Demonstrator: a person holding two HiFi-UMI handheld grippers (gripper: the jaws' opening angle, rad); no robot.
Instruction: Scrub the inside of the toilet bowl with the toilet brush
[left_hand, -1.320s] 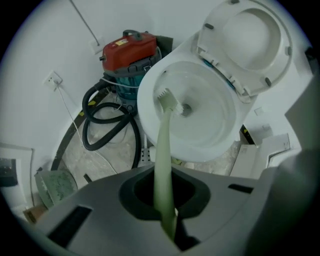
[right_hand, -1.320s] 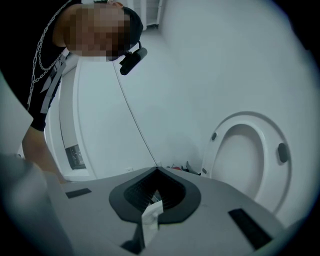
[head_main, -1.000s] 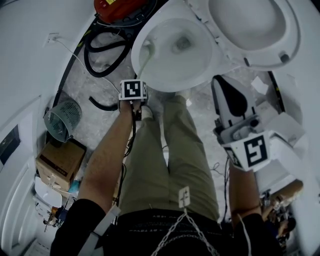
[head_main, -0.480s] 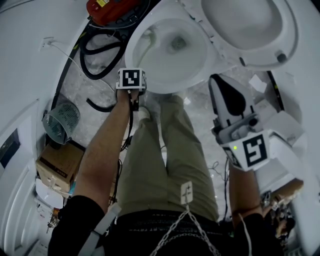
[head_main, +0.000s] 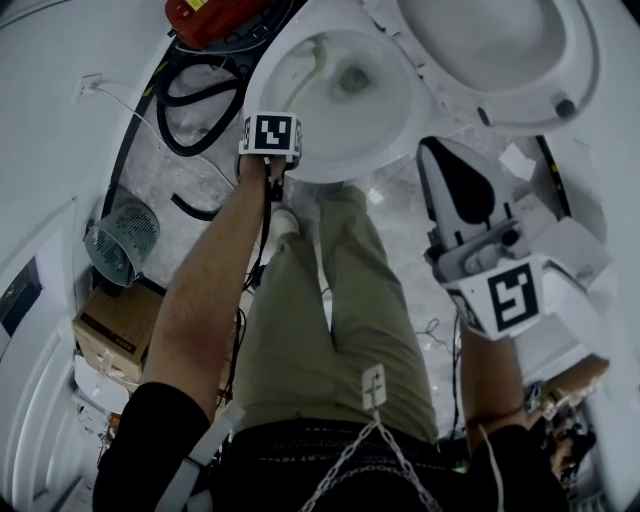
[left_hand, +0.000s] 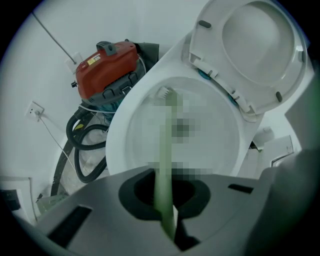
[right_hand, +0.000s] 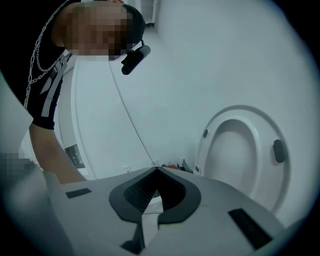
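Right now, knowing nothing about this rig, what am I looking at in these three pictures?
There is no robot: a person holds a two-jaw gripper in each hand. One picture comes from a camera on the person's head, looking down past their legs. The other two cameras ride on the grippers and look along the jaws. The left gripper has its jaws shut on the green toilet brush, whose head is inside the toilet bowl. The lid is raised. The right gripper is shut and empty, held aside. On the floor are a red machine with a black hose, a wire basket and a cardboard box.
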